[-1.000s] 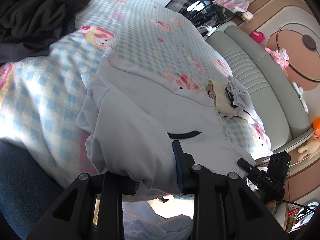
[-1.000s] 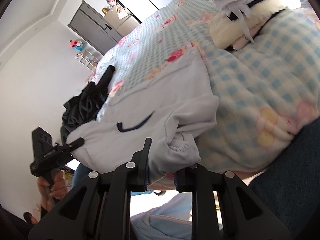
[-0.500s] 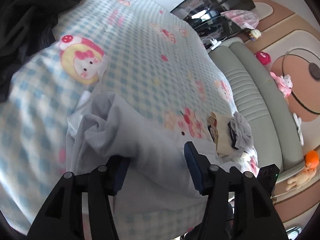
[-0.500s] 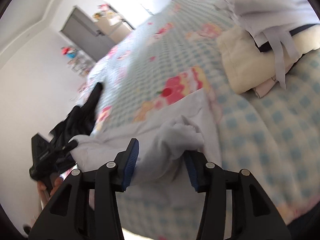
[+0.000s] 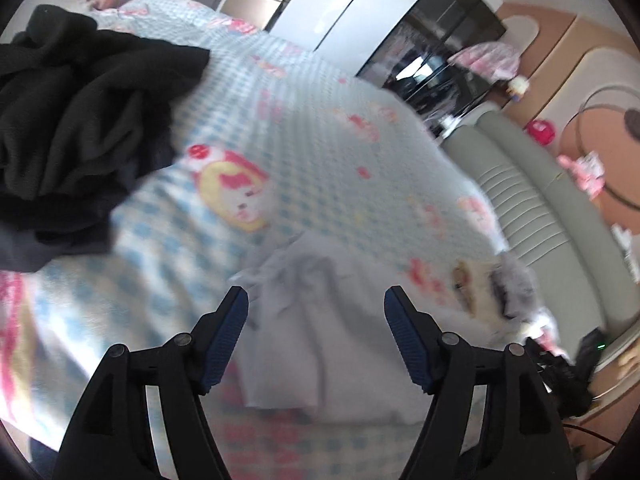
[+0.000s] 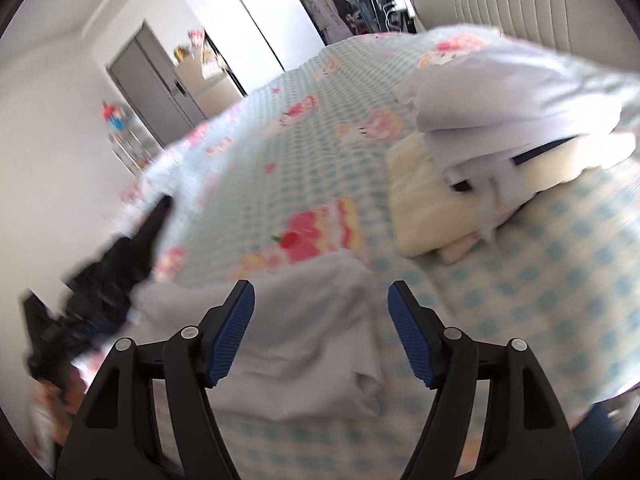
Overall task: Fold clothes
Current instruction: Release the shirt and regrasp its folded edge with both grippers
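bed [image 5: 320, 148] with blue checkered cartoon-print cover | grey padded headboard [image 5: 536, 216] along its far side | pink plush toys [image 5: 584, 168] up on the peach wall | dark glass cabinet [image 5: 444, 52] in the back | grey wardrobe [image 6: 160, 80] by the white wall

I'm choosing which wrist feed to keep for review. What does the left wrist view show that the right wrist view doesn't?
Only the left wrist view shows the round cartoon print on the bedspread and the pink plush toy. Only the right wrist view shows the grey cabinet and the cake print. Both show the white garment lying flat, the dark clothes heap, the folded stack and open jaws.
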Demonstrator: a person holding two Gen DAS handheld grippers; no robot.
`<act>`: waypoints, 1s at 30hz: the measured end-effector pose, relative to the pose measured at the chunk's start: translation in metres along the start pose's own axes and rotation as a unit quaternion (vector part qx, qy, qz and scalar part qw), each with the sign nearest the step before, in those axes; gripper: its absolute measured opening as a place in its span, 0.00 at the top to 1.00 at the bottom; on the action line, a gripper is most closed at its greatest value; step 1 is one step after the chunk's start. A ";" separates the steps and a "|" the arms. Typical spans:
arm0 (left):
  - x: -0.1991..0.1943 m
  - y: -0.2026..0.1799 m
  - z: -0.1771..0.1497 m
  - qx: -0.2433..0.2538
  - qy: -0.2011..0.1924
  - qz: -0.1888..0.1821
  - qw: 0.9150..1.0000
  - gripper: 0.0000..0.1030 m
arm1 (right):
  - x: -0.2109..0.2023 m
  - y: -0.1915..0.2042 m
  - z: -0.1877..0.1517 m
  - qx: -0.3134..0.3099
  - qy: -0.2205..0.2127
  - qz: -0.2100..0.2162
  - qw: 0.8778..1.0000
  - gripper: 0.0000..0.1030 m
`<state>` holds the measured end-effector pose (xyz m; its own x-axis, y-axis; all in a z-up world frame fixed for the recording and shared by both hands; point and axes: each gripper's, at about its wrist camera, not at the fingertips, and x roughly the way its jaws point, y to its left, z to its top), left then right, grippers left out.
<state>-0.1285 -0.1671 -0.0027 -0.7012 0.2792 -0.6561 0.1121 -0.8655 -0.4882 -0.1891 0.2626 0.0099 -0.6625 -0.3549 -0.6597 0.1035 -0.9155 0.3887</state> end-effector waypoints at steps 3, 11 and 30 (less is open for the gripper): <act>0.009 0.005 -0.008 0.018 0.011 0.044 0.999 0.30 | 0.006 0.001 -0.006 -0.023 0.020 -0.014 0.999 0.31; 0.050 0.016 0.008 0.037 0.028 0.064 0.997 0.29 | 0.042 -0.003 -0.006 -0.071 0.051 -0.068 0.994 0.27; 0.051 0.028 0.013 0.007 0.037 0.051 0.998 0.74 | 0.133 -0.038 0.015 -0.031 0.132 -0.098 0.986 0.85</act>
<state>-0.1705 -0.1831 -0.0422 -0.6325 0.2183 -0.7432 0.1704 -0.8968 -0.4084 -0.2919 0.2525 -0.0830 -0.4582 -0.2000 -0.8660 0.0433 -0.9782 0.2030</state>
